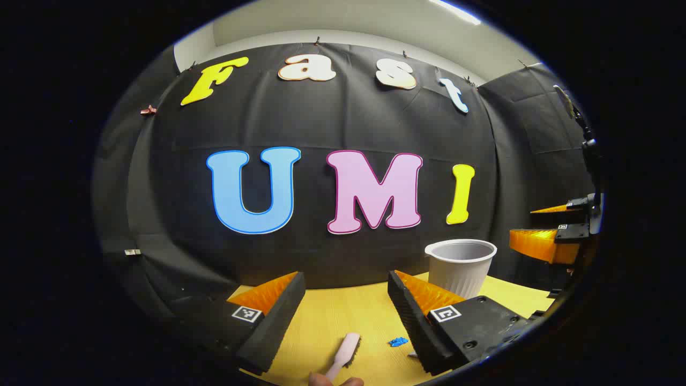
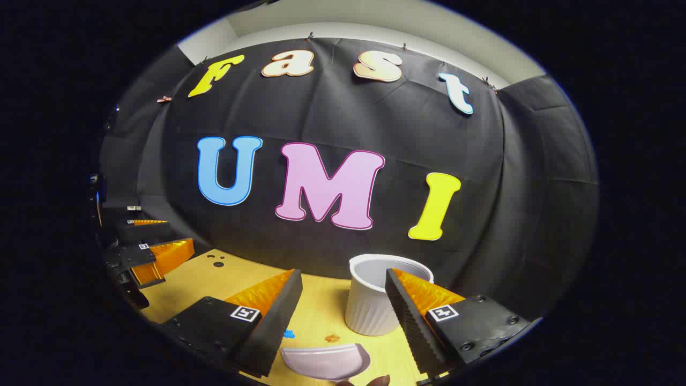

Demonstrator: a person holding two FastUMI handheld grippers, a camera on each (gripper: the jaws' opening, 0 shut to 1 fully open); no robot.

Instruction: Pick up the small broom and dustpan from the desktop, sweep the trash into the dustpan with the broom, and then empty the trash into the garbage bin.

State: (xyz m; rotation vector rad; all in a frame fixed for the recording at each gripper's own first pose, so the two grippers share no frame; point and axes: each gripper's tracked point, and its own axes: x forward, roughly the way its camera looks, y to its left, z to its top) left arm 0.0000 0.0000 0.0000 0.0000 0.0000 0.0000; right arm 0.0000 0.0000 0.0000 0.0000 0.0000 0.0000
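**A:** So, the left gripper point(image 1: 343, 316) hangs over the yellow desktop point(image 1: 332, 316) with its jaws spread wide and nothing between them. Below the gap lies the small broom point(image 1: 345, 351), pale pink, and just right of it a blue scrap of trash point(image 1: 398, 341).

**B:** The right gripper view has the dustpan point(image 2: 327, 362) instead — a pale scoop at the bottom edge, under the right gripper point(image 2: 343, 313), whose jaws are likewise wide apart and hold nothing. An orange scrap point(image 2: 332, 338) sits just beyond the pan, a blue bit point(image 2: 289, 334) beside the near finger.

**A:** And the garbage bin point(image 1: 461, 266)?

**B:** White, ribbed, upright near the back edge of the desk — partly behind one finger in the right gripper view. Bare desk spreads to its left.
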